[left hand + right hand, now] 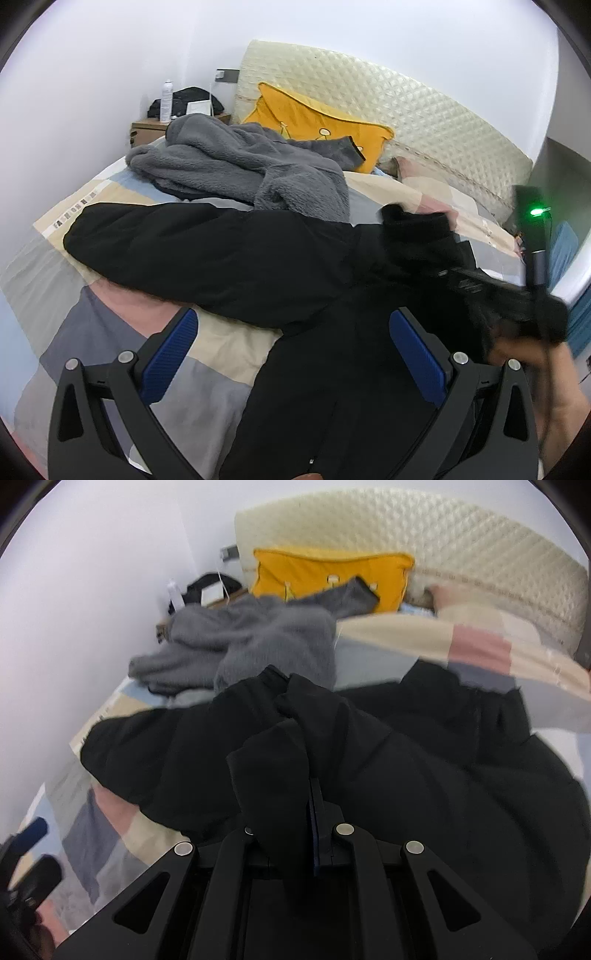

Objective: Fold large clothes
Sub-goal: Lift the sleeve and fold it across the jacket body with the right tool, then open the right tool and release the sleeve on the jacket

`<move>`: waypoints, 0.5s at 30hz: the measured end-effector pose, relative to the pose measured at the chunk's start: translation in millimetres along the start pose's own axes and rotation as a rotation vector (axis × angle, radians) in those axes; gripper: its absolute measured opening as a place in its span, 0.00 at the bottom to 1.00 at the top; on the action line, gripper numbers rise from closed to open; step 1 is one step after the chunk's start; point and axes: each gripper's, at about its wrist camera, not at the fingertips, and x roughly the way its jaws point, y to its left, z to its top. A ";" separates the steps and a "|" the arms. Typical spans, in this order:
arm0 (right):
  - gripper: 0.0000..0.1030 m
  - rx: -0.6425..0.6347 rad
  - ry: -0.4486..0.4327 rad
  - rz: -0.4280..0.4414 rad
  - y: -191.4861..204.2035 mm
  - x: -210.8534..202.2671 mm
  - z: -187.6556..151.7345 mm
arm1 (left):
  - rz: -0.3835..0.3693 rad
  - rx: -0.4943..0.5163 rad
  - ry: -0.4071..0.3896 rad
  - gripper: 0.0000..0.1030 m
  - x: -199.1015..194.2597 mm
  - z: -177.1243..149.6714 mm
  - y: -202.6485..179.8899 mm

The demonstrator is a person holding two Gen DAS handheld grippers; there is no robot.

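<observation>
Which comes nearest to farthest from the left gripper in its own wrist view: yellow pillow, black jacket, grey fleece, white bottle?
1. black jacket, just ahead of the open left gripper, spread across the bed.
2. grey fleece, heaped behind the jacket, mid-bed.
3. yellow pillow, against the headboard, and white bottle, on the nightstand at far left: too close to rank.

Your left gripper hangs with its blue pads spread wide, nothing between them. Your right gripper is clamped tight on black cloth, its image smeared in the left view.
</observation>
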 end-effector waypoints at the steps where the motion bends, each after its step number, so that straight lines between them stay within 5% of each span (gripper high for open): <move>1: 0.09 -0.012 0.022 0.007 2.9 4.5 -1.8 | 0.000 0.004 -0.001 1.00 -1.4 -1.0 -0.7; 4: 0.15 -0.046 0.030 -0.006 7.2 -0.1 -3.6 | 0.001 0.004 0.006 1.00 1.9 -0.3 -0.6; 11: 0.49 -0.080 -0.069 0.021 -1.6 -52.2 -0.5 | 0.011 0.015 0.047 1.00 11.9 -3.3 -3.7; 15: 0.50 -0.050 -0.134 0.003 -23.5 -88.8 -6.4 | -0.001 0.062 0.030 1.00 8.0 -5.3 -17.4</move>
